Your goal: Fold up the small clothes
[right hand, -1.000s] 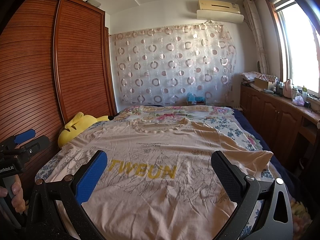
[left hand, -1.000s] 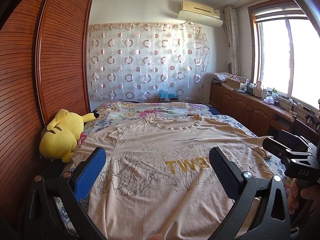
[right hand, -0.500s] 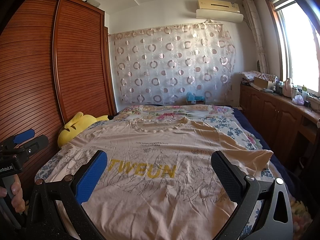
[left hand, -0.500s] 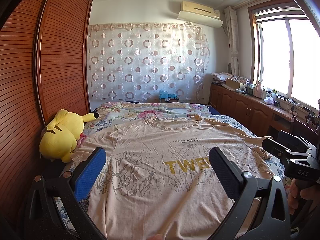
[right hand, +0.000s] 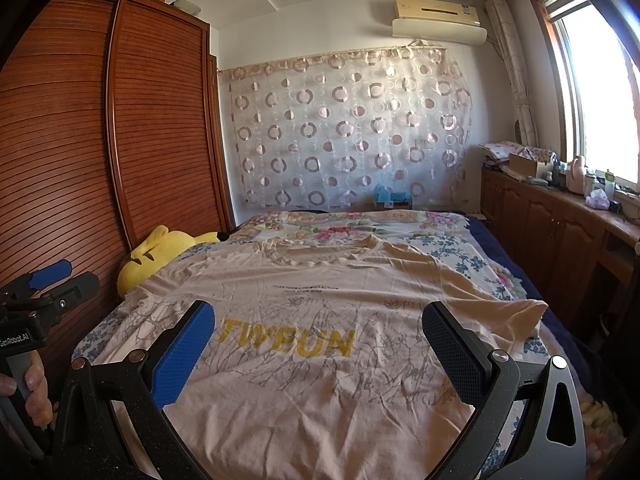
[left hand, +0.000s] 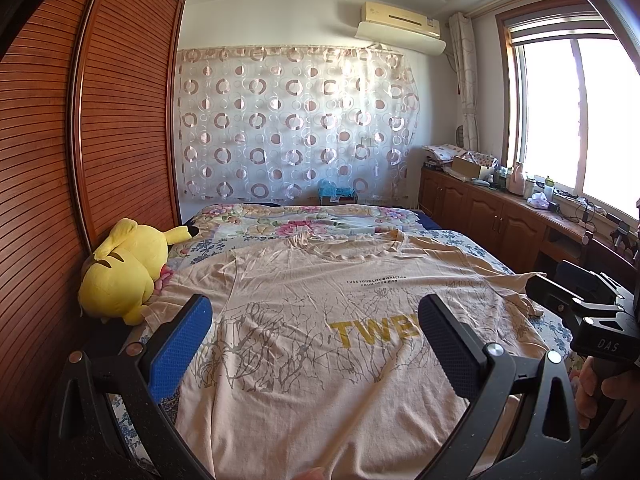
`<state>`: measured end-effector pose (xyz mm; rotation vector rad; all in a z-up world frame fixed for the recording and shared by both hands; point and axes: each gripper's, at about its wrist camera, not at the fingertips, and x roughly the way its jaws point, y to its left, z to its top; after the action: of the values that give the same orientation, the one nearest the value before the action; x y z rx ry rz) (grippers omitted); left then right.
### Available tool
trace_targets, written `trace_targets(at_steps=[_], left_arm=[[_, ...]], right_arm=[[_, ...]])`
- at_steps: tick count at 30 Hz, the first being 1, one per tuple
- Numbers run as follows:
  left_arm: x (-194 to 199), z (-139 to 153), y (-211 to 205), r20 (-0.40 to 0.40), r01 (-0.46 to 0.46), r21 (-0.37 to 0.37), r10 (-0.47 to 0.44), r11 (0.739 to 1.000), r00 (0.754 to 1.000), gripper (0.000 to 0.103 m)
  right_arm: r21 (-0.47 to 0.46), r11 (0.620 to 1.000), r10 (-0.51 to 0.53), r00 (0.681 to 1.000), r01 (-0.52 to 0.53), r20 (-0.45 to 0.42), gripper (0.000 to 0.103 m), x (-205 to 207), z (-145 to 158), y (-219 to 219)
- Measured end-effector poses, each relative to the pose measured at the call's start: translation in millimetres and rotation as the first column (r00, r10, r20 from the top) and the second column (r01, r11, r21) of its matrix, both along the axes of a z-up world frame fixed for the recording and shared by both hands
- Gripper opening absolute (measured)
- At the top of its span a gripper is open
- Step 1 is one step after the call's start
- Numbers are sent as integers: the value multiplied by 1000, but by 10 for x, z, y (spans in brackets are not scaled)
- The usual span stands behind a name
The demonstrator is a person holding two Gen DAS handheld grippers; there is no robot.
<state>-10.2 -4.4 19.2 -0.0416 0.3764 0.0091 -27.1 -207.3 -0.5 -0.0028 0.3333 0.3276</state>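
A beige T-shirt (left hand: 320, 340) with yellow letters and grey branch print lies spread flat, front up, on the bed, collar at the far end; it also shows in the right wrist view (right hand: 320, 340). My left gripper (left hand: 314, 324) is open and empty, held above the shirt's near left part. My right gripper (right hand: 318, 328) is open and empty, held above the shirt's near middle. Each gripper shows at the edge of the other's view, the right one in the left wrist view (left hand: 592, 320) and the left one in the right wrist view (right hand: 36, 300).
A yellow plush toy (left hand: 124, 272) lies at the bed's left edge against the wooden wardrobe (left hand: 80, 160). The floral bedspread (left hand: 304, 224) extends beyond the collar. A wooden cabinet (left hand: 500, 216) with clutter runs under the window on the right.
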Motion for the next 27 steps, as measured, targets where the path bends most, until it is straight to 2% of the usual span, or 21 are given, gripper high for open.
trace_targets(at_steps=[9, 10, 15, 17, 22, 27], left_arm=[[-23, 61, 1, -7, -2, 0, 2, 1000, 1000, 103], [-65, 165, -8, -11, -5, 1, 5, 1000, 1000, 103], [-45, 154, 76, -59, -25, 14, 26, 1000, 998, 103], [-11, 106, 140, -79, -42, 16, 43, 999, 996, 103], [92, -177, 375, -114, -70, 27, 73, 997, 991, 103], [187, -336, 626, -141, -112, 32, 116, 993, 983, 103]], right_arm=[[4, 1000, 7, 1000, -7, -5, 103, 6, 15, 11], [7, 1000, 10, 1000, -10, -8, 103, 9, 10, 18], [10, 999, 34, 999, -33, -26, 103, 76, -45, 93], [3, 1000, 13, 1000, -13, -20, 103, 111, -41, 107], [-7, 1000, 26, 1000, -26, -14, 103, 234, -49, 135], [-24, 998, 54, 998, -54, -14, 103, 389, -124, 213]])
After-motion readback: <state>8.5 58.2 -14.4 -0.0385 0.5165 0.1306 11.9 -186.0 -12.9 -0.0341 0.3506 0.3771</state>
